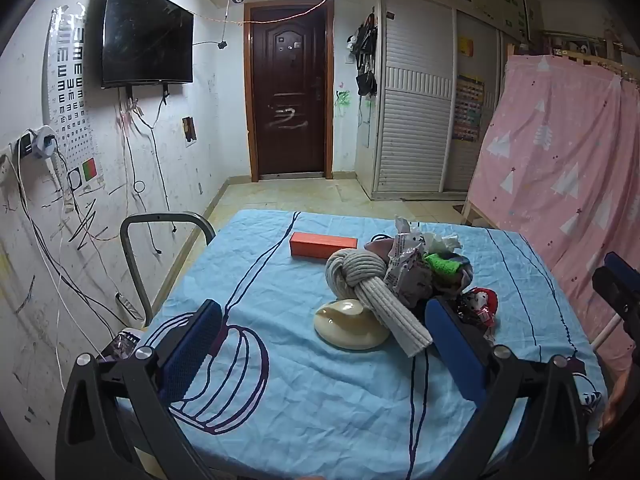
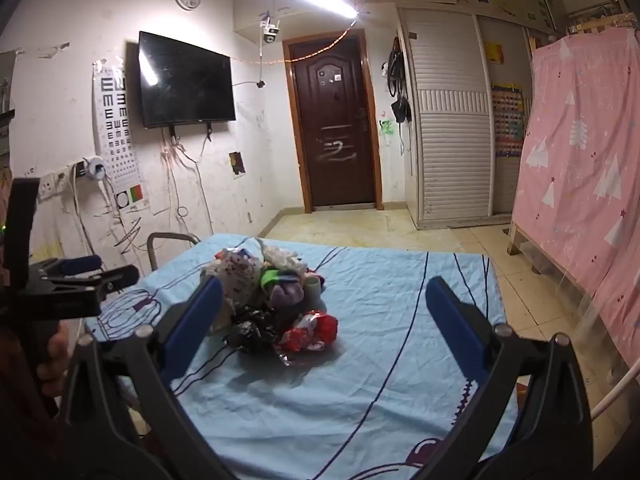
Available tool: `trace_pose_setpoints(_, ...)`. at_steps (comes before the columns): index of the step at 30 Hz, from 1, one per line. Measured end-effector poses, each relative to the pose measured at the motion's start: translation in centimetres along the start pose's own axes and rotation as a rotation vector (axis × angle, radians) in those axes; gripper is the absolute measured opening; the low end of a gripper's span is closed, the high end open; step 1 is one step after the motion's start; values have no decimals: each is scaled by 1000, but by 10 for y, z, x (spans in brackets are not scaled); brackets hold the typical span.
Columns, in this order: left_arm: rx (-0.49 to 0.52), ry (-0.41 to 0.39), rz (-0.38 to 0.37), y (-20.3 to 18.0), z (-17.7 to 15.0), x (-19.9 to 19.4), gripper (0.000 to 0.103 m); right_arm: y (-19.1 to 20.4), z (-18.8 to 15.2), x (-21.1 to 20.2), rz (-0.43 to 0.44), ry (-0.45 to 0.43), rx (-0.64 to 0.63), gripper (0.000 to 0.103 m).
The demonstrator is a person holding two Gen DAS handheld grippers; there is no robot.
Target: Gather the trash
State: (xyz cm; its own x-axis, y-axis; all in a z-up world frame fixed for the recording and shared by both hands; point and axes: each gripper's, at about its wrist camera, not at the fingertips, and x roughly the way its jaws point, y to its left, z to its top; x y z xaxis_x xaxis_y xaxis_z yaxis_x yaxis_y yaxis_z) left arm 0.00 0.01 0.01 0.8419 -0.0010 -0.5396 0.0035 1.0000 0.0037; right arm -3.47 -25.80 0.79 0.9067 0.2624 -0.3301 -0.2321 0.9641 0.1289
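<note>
A heap of trash (image 1: pixel 420 268) lies on the blue tablecloth (image 1: pixel 280 400): a silvery wrapper (image 1: pixel 406 268), white tissue (image 1: pixel 440 240), a green scrap (image 1: pixel 442 264) and a red wrapper (image 1: pixel 482 304). My left gripper (image 1: pixel 324 340) is open just short of the heap, with nothing between its blue pads. In the right wrist view the same heap (image 2: pixel 272 288) shows a red wrapper (image 2: pixel 316 330) and crumpled black plastic (image 2: pixel 248 334) in front. My right gripper (image 2: pixel 324 320) hovers open over them, its left pad close to the heap and touching nothing.
A knotted grey knit cloth (image 1: pixel 368 284), a cream dish (image 1: pixel 348 326) and an orange box (image 1: pixel 323 245) lie beside the heap. A metal chair frame (image 1: pixel 160 224) stands at the table's left, a pink curtain (image 1: pixel 560 160) at its right. Cables hang on the left wall.
</note>
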Motion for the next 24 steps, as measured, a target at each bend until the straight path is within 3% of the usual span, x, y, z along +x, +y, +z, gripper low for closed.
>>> trace_pose_setpoints(24,-1,0,-1,0,0,0,93,2,0,0,-5,9,-10,97)
